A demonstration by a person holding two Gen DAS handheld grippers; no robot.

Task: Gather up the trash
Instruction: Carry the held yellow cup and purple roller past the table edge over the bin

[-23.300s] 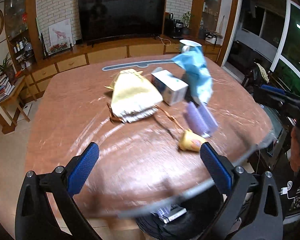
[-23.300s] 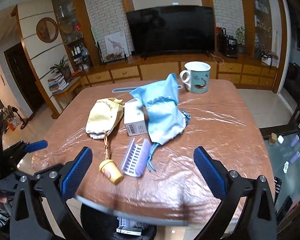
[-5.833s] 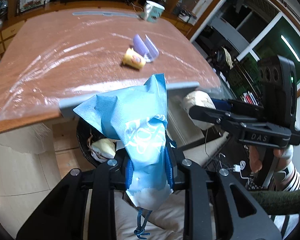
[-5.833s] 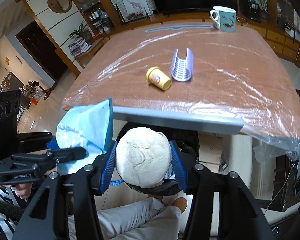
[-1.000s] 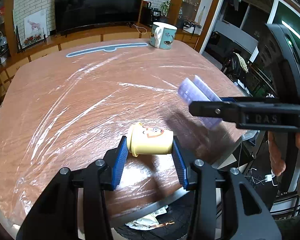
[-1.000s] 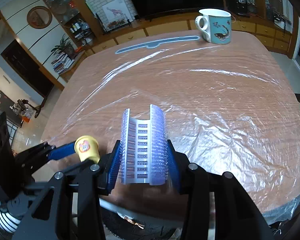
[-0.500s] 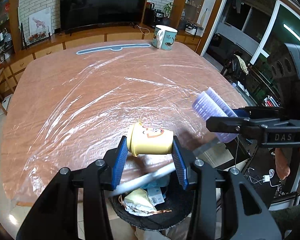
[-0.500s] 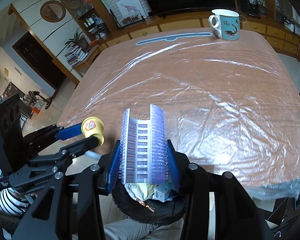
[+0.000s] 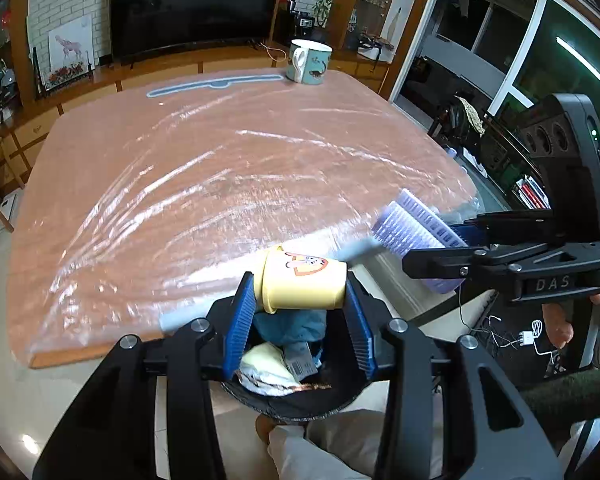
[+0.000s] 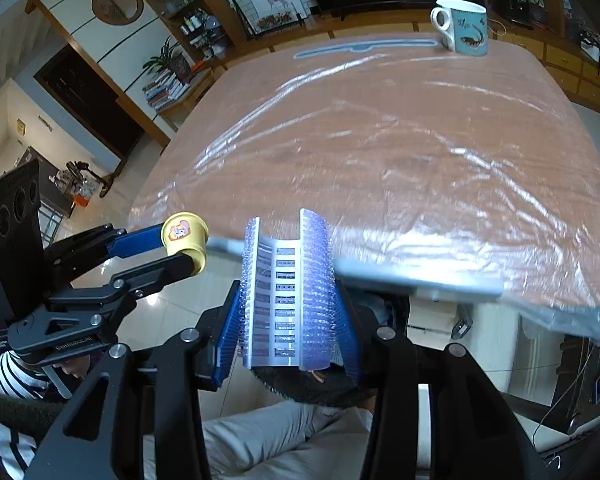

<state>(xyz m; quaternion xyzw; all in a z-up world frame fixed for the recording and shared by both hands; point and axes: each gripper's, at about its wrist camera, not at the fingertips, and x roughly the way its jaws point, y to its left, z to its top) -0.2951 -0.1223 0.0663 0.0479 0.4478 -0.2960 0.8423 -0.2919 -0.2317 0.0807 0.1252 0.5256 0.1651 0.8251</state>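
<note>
1. Yellow cup (image 9: 304,283) lies on its side, clamped across its length between the blue pads of the left tool (image 9: 300,312), rim toward the left pad, long axis level across the jaws.
2. Directly under the cup, past the tabletop's near edge, sits the black bin (image 9: 300,400); inside it show a blue bag (image 9: 290,322), a pale pouch (image 9: 266,362) and a small box (image 9: 300,365).
3. The lilac comb (image 10: 286,288), a ribbed, curved piece, is pinched by its two long sides in the right tool (image 10: 286,334); its long axis runs away from the camera, along the fingers.
4. The bin's dark rim (image 10: 300,386) shows just beneath the comb in the right wrist view, so this piece also hangs over the opening or close to its edge; I cannot tell which.
5. Both tools are partly closed, each gripping its piece, side by side at the tabletop's (image 9: 220,168) near edge, the left one more squarely over the bin.
6. Judged from this, the coming move is a straight drop: spread the jaws and each piece should fall in. The comb risks catching the rim.
7. Farther out, on the plastic-covered tabletop, only a mug (image 9: 310,61) and a long grey strip (image 9: 216,85) remain at the far edge.
</note>
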